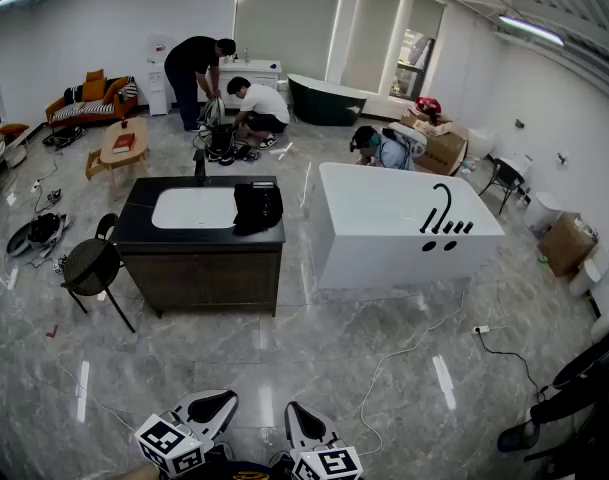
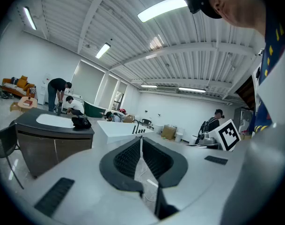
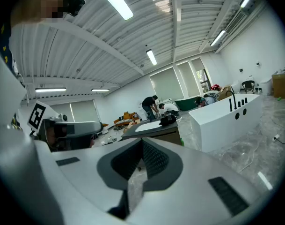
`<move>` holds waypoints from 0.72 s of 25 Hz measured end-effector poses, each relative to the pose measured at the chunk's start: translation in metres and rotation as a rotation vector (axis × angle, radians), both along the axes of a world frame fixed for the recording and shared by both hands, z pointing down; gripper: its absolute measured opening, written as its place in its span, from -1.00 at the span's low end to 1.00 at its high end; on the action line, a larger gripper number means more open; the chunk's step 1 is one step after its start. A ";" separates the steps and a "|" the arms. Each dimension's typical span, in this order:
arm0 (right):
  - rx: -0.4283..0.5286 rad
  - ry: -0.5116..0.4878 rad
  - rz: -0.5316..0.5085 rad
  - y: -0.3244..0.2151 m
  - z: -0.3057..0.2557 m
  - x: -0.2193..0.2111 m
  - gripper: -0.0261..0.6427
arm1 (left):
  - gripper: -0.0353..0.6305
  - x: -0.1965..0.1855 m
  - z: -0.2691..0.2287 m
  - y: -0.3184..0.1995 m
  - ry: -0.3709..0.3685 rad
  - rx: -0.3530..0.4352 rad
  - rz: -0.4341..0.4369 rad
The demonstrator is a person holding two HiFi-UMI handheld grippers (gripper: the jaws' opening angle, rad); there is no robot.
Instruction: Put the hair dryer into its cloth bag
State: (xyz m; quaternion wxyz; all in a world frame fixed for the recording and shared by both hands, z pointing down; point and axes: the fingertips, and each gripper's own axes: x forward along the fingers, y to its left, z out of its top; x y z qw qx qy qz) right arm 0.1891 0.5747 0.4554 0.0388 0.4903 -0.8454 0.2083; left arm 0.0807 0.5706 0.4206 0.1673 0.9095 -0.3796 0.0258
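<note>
Got left gripper pinched together, empty, well back from the worktop with a black bundle (dryer, bag or both, can't tell) just right of the basin; right gripper same, closed on nothing. Best walk up close and spread both before reaching. No readable writing, only square markers.

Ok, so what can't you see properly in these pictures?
- Black bundle on the counter: too small and far in every view to tell what it is.
- Left gripper and right gripper, head view: partly cut off by the bottom edge.
- What lies behind the bathtub, head view: hidden by its wall.
</note>
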 end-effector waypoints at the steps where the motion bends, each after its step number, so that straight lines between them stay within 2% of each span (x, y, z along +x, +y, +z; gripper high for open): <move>1: -0.001 0.000 -0.001 0.000 0.001 0.002 -0.90 | -0.85 0.003 0.001 0.000 -0.001 0.000 0.001; 8: -0.007 -0.006 -0.009 0.002 0.004 0.023 -0.90 | -0.85 0.026 0.004 0.002 -0.008 -0.005 0.001; 13: 0.018 -0.053 -0.035 0.001 0.004 0.041 -0.90 | -0.85 0.049 0.008 0.002 -0.019 0.001 -0.003; 18: -0.034 -0.056 -0.067 -0.002 0.023 0.051 -0.89 | -0.85 0.060 0.021 0.004 -0.029 -0.022 -0.034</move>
